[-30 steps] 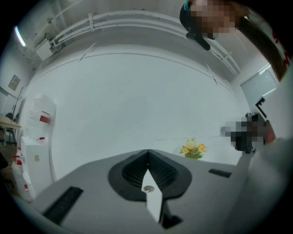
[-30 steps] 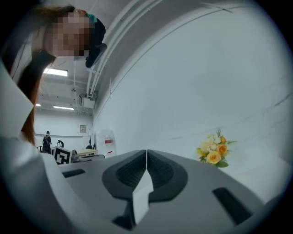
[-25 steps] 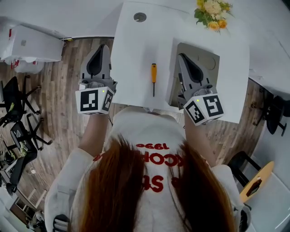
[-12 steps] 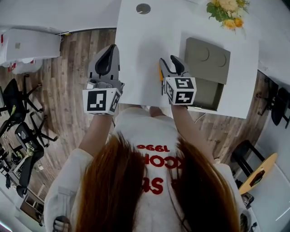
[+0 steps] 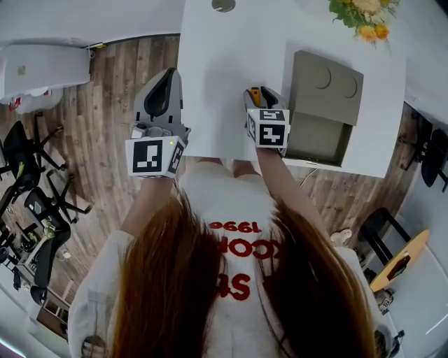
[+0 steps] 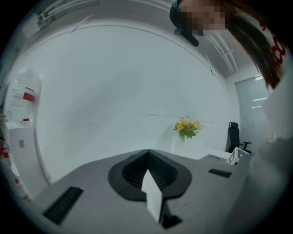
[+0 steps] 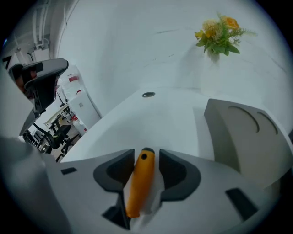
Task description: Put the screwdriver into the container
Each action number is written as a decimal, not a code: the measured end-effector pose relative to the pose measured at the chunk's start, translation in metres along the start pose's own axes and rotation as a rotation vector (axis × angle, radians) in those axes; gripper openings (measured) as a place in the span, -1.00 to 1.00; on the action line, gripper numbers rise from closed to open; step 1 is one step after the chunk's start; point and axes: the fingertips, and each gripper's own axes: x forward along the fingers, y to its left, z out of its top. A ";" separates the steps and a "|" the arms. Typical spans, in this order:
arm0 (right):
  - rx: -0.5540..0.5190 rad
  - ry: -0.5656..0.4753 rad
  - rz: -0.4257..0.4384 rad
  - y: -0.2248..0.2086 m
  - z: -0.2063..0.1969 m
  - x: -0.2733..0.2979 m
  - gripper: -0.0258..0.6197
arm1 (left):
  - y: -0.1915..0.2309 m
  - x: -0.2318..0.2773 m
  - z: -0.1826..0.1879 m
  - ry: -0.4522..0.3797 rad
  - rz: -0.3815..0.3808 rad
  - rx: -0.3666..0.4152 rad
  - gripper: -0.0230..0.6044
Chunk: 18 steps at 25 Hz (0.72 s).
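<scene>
The screwdriver's orange handle (image 7: 139, 183) lies on the white table (image 5: 224, 63), between the two jaws of my right gripper (image 5: 260, 98). Those jaws are opening; a white gap shows beside the handle, so the pads are not pressing on it. In the head view only the handle's end (image 5: 255, 93) peeks out past the gripper, and the shaft is hidden. The grey container (image 5: 325, 105) stands just right of this gripper, its tall wall (image 7: 247, 132) close by. My left gripper (image 5: 166, 80) hangs over the wooden floor left of the table, its jaws shut and empty.
Yellow flowers (image 5: 364, 14) stand at the table's far right corner. A round metal grommet (image 5: 223, 5) sits at the far edge. The table's left edge runs between the two grippers. Black chairs (image 5: 28, 203) and a white cabinet (image 5: 42, 70) stand on the floor at left.
My right gripper moved left from over the container to the screwdriver, and its jaws now stand around the handle. The left gripper has stayed where it was.
</scene>
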 end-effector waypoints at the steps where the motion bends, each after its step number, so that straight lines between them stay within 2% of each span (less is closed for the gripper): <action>1: 0.002 0.002 0.007 0.001 0.000 0.001 -0.42 | 0.002 -0.001 0.000 -0.001 0.004 0.000 -0.91; 2: 0.000 0.003 0.014 0.003 0.000 0.001 -0.50 | 0.005 -0.002 0.001 -0.002 0.010 0.000 -0.91; 7: 0.028 -0.044 0.093 0.010 0.010 -0.005 -0.53 | 0.016 -0.005 0.006 -0.013 0.038 0.002 -0.91; 13: -0.017 -0.294 0.220 0.024 0.071 -0.041 -0.54 | 0.023 -0.011 0.028 -0.081 0.072 0.015 -0.91; 18: -0.040 -0.559 0.301 0.030 0.138 -0.091 -0.55 | 0.028 -0.011 0.050 -0.132 0.105 0.035 -0.91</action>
